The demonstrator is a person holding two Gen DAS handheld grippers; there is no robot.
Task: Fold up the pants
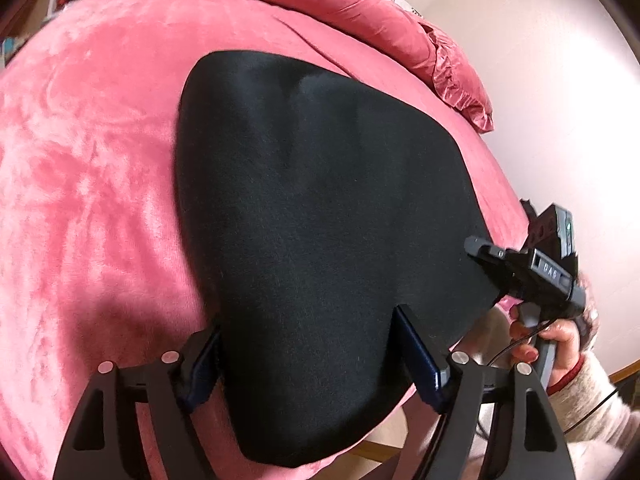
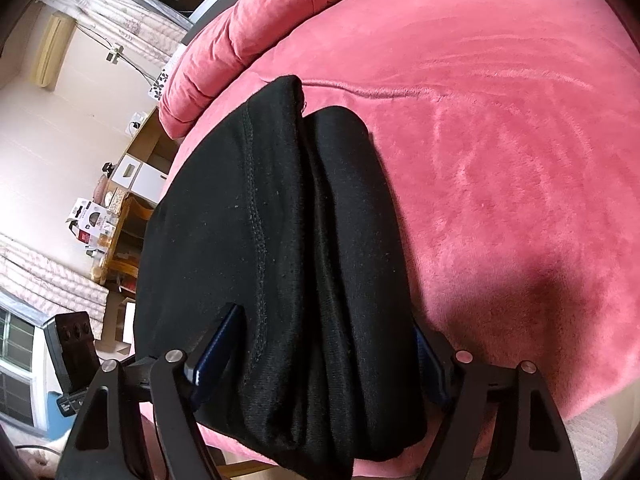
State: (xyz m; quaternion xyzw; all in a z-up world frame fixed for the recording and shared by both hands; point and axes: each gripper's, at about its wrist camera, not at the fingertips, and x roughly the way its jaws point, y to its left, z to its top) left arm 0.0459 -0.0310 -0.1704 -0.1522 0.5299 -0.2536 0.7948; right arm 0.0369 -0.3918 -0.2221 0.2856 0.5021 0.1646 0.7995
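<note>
Black pants [image 1: 320, 220] lie folded into a compact stack on a pink plush bed [image 1: 88, 160]. In the left wrist view my left gripper [image 1: 310, 332] is open, its blue-padded fingers straddling the near edge of the pants. The right gripper [image 1: 476, 246] shows at the right edge of the pants, held by a hand; its fingertips look together at the fabric. In the right wrist view the pants [image 2: 280, 240] show stacked folded layers and a stitched seam, and my right gripper [image 2: 328, 332] has its fingers spread on either side of the stack on the bed [image 2: 520, 160].
A rolled pink blanket [image 1: 360, 8] lies along the far edge of the bed, also in the right wrist view [image 2: 224, 52]. A wooden shelf [image 2: 120, 232] with boxes stands beside the bed against a pale wall. The bed edge runs close beneath both grippers.
</note>
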